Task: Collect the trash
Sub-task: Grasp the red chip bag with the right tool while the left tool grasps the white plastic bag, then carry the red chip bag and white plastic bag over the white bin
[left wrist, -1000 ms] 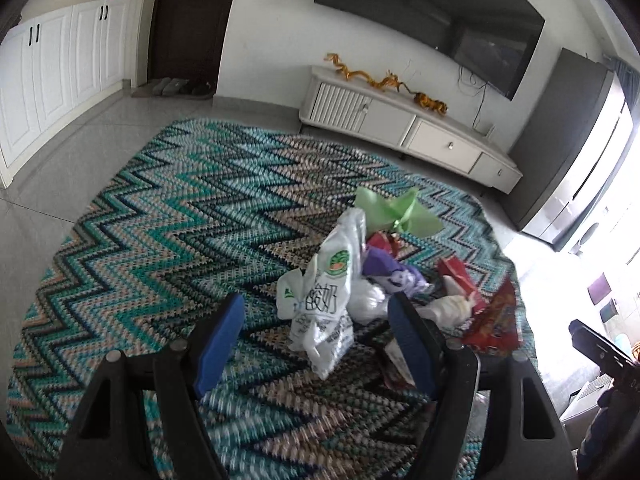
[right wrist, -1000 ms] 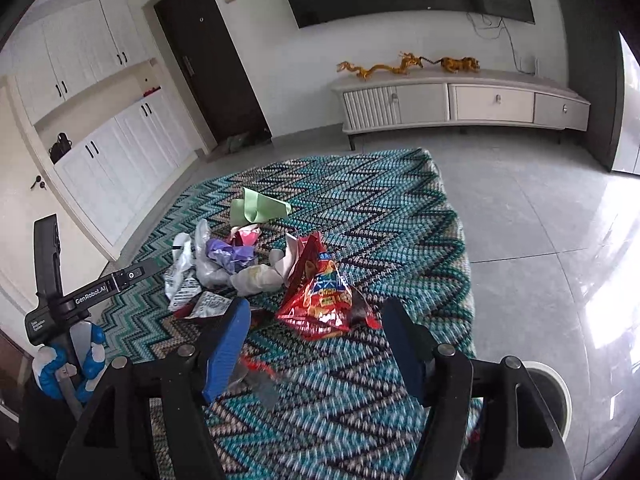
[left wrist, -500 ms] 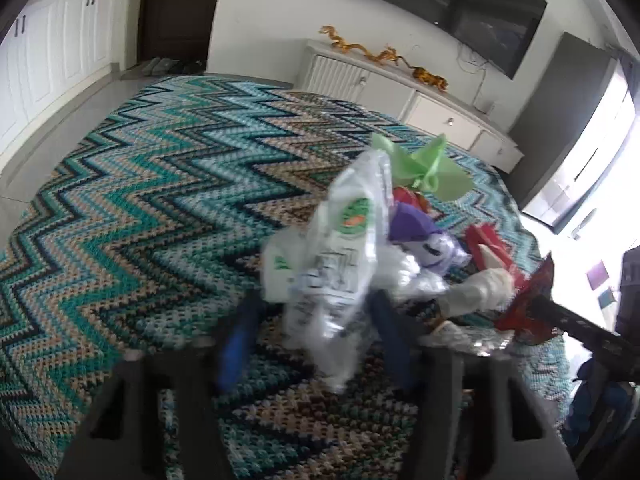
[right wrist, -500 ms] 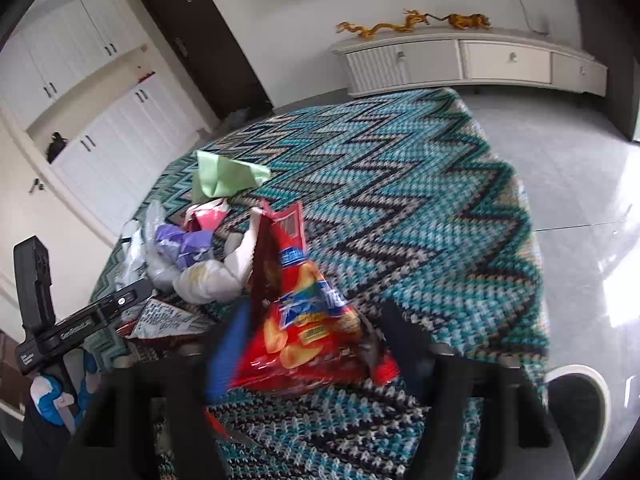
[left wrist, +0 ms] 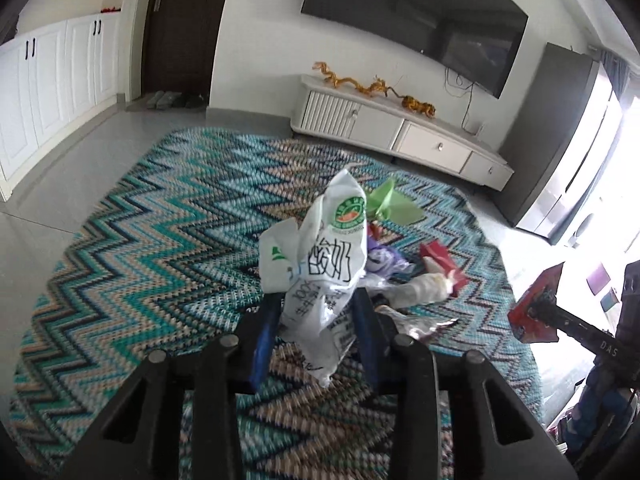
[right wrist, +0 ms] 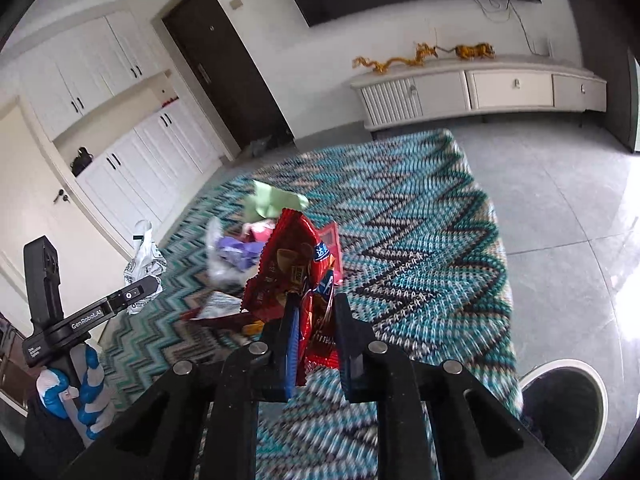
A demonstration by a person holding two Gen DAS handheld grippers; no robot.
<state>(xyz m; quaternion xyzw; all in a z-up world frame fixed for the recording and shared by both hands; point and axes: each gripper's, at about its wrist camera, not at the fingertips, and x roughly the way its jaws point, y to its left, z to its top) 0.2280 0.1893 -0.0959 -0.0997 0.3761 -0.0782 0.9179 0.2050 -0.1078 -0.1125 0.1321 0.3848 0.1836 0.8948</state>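
Step in hand: two pieces of trash were held clear of the rug at once, one in each gripper; this was judged to be the carry stage, with the pick-up done.
Left gripper (left wrist: 318, 312): its jaws were clamped on a white printed plastic bag (left wrist: 328, 256), which stood crumpled above the blue pads.
Right gripper (right wrist: 314, 332): its jaws were clenched on a red snack bag (right wrist: 298, 268), pinched at its lower end with the rest standing above.
Next move: a carry to the bin (right wrist: 560, 400) was judged to be called for; its white rim was seen at the lower right of the right wrist view, on the tiles just beside the rug. Each bag would need to be brought over the opening before the jaws were let go.
Trash left: a green paper (left wrist: 390, 208), a purple wrapper (left wrist: 384, 260), a white wad (left wrist: 420, 292) and other red wrappers were seen heaped on the rug.
Surface: a zigzag rug (left wrist: 160, 232) in teal, black and beige was laid on pale grey floor tiles (right wrist: 560, 200).
Room: a low white TV cabinet (left wrist: 400, 136) with gold dragon ornaments stood against the wall under a wall-mounted television (left wrist: 412, 20); white cupboards (left wrist: 52, 80) and a dark door (left wrist: 180, 28) were seen at the left.
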